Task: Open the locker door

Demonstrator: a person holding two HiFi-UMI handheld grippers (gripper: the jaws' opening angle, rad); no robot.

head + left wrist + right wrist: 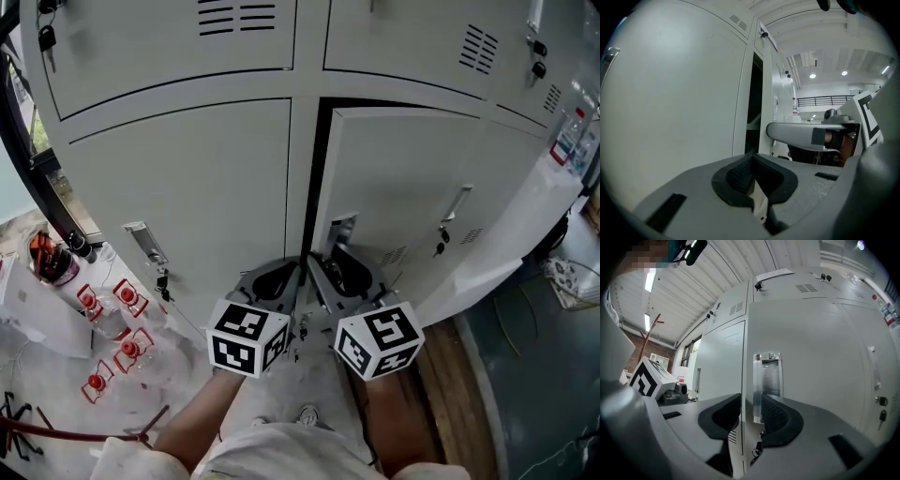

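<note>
Already the door (pixel 412 187) of the lower middle locker (pixel 309 141) stands ajar, its left edge swung out from the frame and a dark gap (pixel 317 178) showing beside it. The step in hand looks like widening that opening. The right gripper (pixel 750 404) is spread, its jaws straddling the door's free edge just below the chrome handle (pixel 767 380); the pads do not seem to press on the metal. The left gripper (pixel 752 159) has its jaws pressed together on nothing and hangs just beside the right one, facing the shut neighbour door and the gap.

Next, I judge, the right gripper should either nip the edge or hook it with the inner jaw, then draw outward and to the right in an arc about the hinges. A straight pull would likely slip off the thin sheet.

Of the locker's inside, only darkness and what may be a shelf (pixel 753 126) show; its contents cannot be told. On the floor at left, a clear cup (pixel 52 262) holds dark and orange things I cannot name.
</note>
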